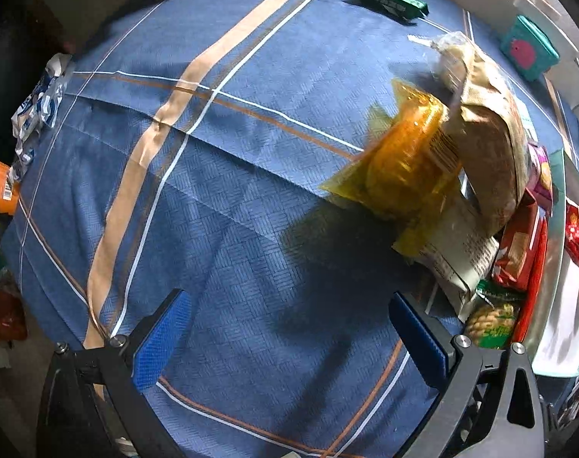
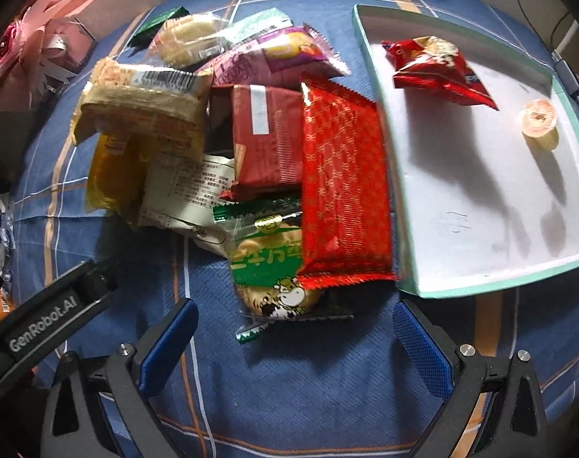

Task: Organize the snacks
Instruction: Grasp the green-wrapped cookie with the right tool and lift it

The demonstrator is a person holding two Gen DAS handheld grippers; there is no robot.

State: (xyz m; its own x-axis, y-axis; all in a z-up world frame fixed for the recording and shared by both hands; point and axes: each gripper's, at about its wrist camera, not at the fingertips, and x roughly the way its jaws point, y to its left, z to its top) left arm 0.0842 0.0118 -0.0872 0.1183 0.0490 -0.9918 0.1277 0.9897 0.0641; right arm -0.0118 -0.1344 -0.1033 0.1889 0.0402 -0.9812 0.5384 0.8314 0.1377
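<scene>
Straight ahead of the right gripper (image 2: 295,347), jaws spread wide and empty, sits the snack pile (image 2: 251,145), touching the mint-rimmed tray (image 2: 492,286) at front-right. Left gripper (image 1: 289,337), equally wide, hovers over blue cloth (image 1: 220,198).

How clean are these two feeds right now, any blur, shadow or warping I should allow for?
Left wrist view: the yellow packet is smeared by motion blur, a dark shadow lies on the blue cloth below it, and the cloth's stripes bow with fisheye. Right wrist view: mostly sharp, soft shadows cross the tray floor, corners vignette black.
</scene>
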